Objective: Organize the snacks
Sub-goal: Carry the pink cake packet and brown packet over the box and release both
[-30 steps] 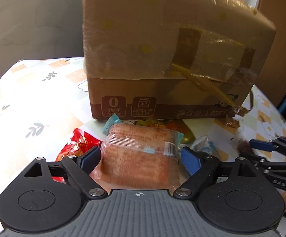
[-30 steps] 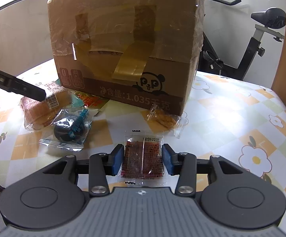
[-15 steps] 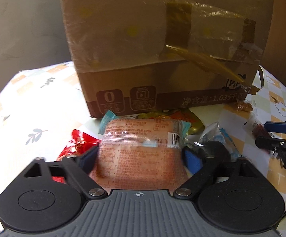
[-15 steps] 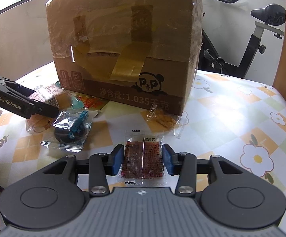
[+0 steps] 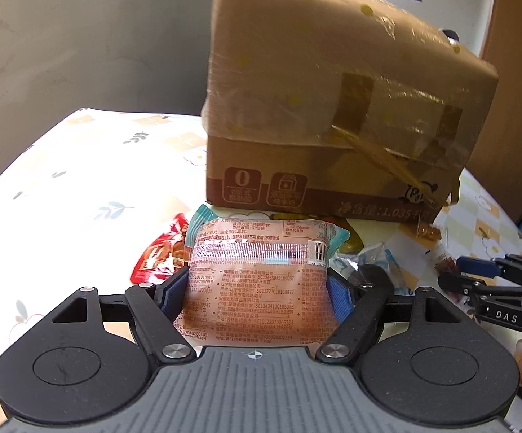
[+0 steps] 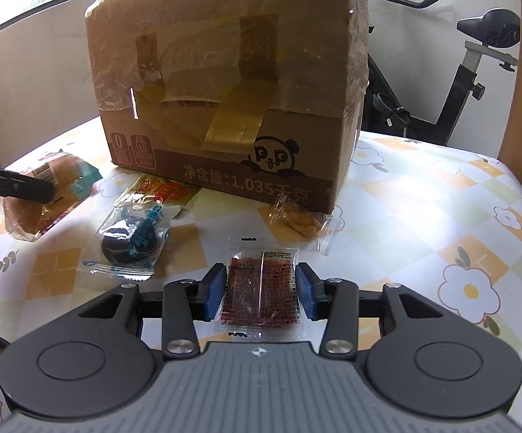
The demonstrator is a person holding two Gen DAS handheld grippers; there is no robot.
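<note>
- I am closing my left tool point(image 5: 259, 297) on the bread packet point(image 5: 257, 281), jaws just narrowing, pads flanking it for lifting
- My right tool point(image 6: 260, 290) is clamping the dark sachet point(image 6: 260, 288), the cardboard box point(image 6: 232, 101) at twelve o'clock

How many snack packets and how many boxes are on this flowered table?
Snack packets: 6 (bread packet, red packet, yellow packet, dark round snack, golden snack, dark red packet)
Cardboard box: 1
Total: 7

"1.035" on cardboard box point(image 6: 232, 115)
</note>
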